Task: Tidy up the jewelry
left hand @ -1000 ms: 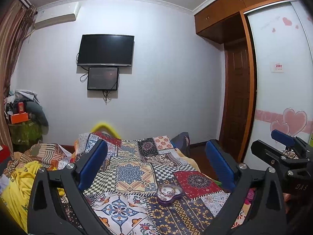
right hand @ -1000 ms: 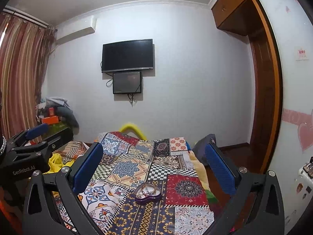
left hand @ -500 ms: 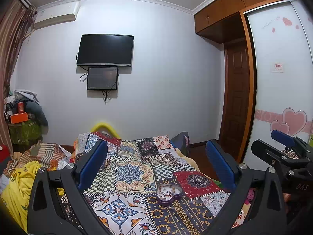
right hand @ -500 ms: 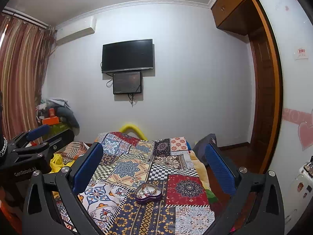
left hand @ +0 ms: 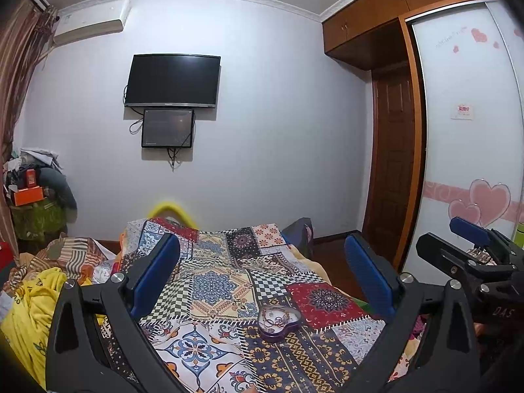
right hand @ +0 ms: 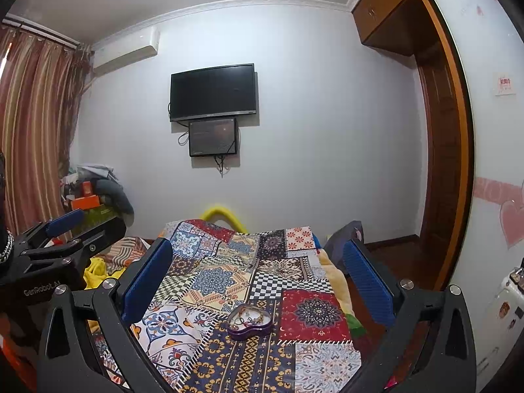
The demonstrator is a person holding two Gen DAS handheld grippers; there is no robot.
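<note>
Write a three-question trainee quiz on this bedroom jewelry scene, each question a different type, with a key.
1. True or false: the left gripper is shut on the heart-shaped box.
2. Multiple choice: the heart-shaped box rests on A) the floor, B) the patchwork quilt, C) a shelf.
3. Fill in: the lid of the box is ____, since jewelry shows inside.

Key
1. False: both the left and the right gripper are open and hold nothing.
2. B.
3. Off (no lid is seen on it).
</note>
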